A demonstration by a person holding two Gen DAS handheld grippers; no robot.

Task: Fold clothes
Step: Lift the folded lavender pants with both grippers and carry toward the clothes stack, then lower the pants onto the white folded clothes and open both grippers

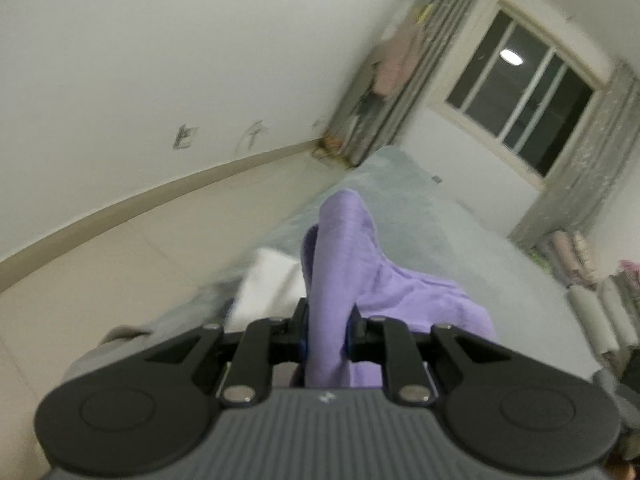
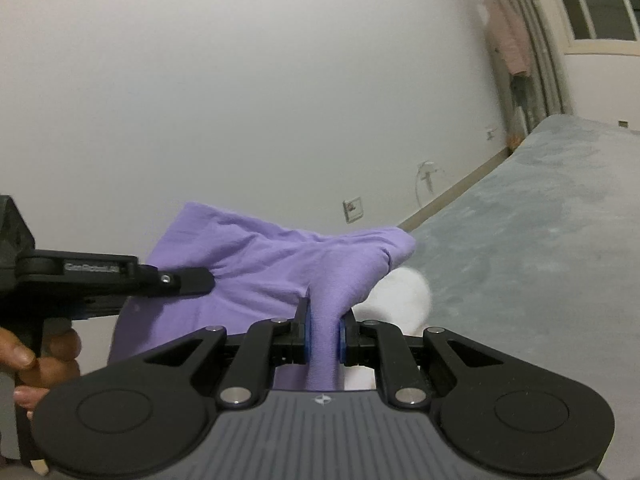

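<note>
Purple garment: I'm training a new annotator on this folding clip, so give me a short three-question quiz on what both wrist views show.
1. True or false: both claws are shut on the purple garment.
2. What lies beneath the garment? A) wooden table B) grey bed cover C) tiled floor
3. What pale item lies beside the purple cloth in the left wrist view?

Key: 1. True: the left claw and the right claw each pinch a bunch of it. 2. B. 3. A white cloth.
</note>
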